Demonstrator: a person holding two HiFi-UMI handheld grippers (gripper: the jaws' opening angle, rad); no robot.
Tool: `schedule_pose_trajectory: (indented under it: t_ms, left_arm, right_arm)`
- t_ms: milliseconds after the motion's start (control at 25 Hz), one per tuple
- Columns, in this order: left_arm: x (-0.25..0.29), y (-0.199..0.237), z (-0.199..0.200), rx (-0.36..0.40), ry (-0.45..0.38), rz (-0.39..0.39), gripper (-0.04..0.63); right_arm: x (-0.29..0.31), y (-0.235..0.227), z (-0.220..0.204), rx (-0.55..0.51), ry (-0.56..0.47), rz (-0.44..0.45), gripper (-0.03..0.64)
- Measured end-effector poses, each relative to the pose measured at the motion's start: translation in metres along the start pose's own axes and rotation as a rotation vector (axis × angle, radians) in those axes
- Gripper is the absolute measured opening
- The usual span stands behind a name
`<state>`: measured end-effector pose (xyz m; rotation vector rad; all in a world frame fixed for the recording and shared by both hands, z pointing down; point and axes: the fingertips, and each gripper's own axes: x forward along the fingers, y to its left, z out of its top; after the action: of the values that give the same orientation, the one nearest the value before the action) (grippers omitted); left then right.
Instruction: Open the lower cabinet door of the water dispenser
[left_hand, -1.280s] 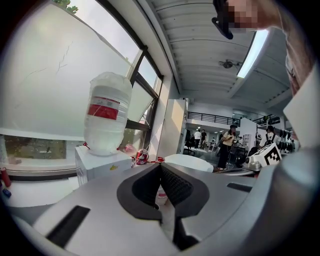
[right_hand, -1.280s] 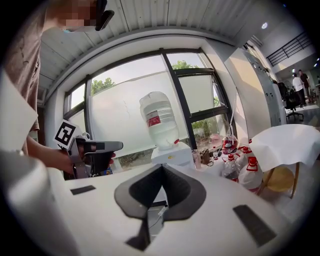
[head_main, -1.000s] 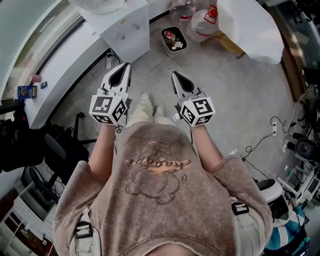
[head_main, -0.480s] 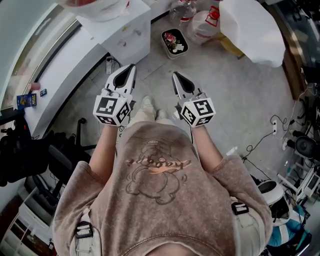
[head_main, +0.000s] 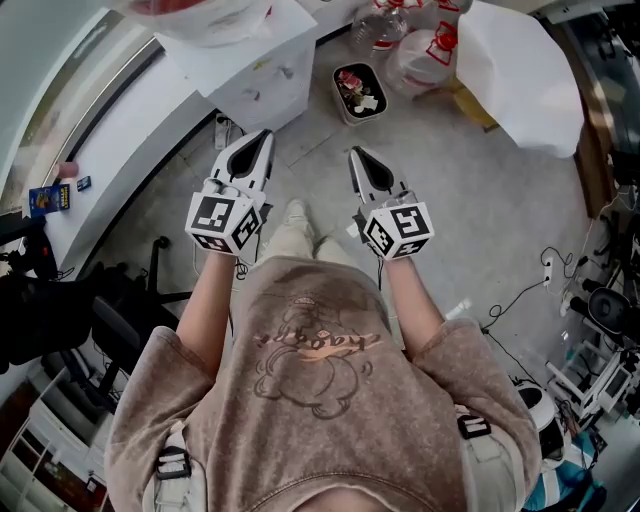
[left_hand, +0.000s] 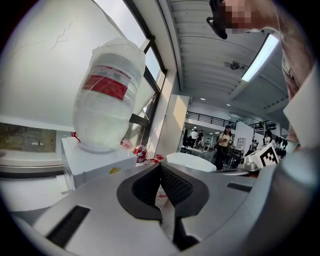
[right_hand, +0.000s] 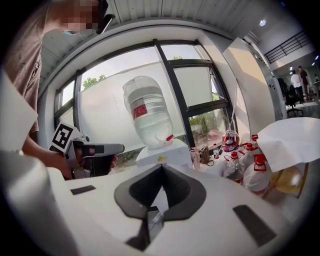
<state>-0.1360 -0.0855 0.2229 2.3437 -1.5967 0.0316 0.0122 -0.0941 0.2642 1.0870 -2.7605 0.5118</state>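
Head view: one white, box-shaped water dispenser (head_main: 255, 75) on the grey floor (head_main: 480, 200) at upper left, just ahead of the left gripper (head_main: 263, 136), topped by one upturned clear plastic bottle (head_main: 195, 12); two spare bottles (head_main: 425, 55) and one dark oblong tray (head_main: 360, 90) nearby; right gripper (head_main: 353, 153) apart from the cabinet.
Left gripper view: smooth white dispenser top (left_hand: 95, 162) under the rounded, red-labelled bottle (left_hand: 107, 95), lower door hidden behind the grey gripper body, ridged black fingers pressed together on nothing.
Right gripper view: dispenser (right_hand: 162, 152) and bottle (right_hand: 147, 112) straight ahead, fingers likewise pressed together, empty.
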Motion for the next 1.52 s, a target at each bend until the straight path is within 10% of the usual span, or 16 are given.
schedule_pose_trajectory:
  t_ms: [1520]
  left_arm:
    - [0.145,0.113,-0.314,0.084,-0.110,0.005,0.017]
  right_arm:
    - [0.167,-0.146,-0.297,-0.063,-0.094,0.115,0.006]
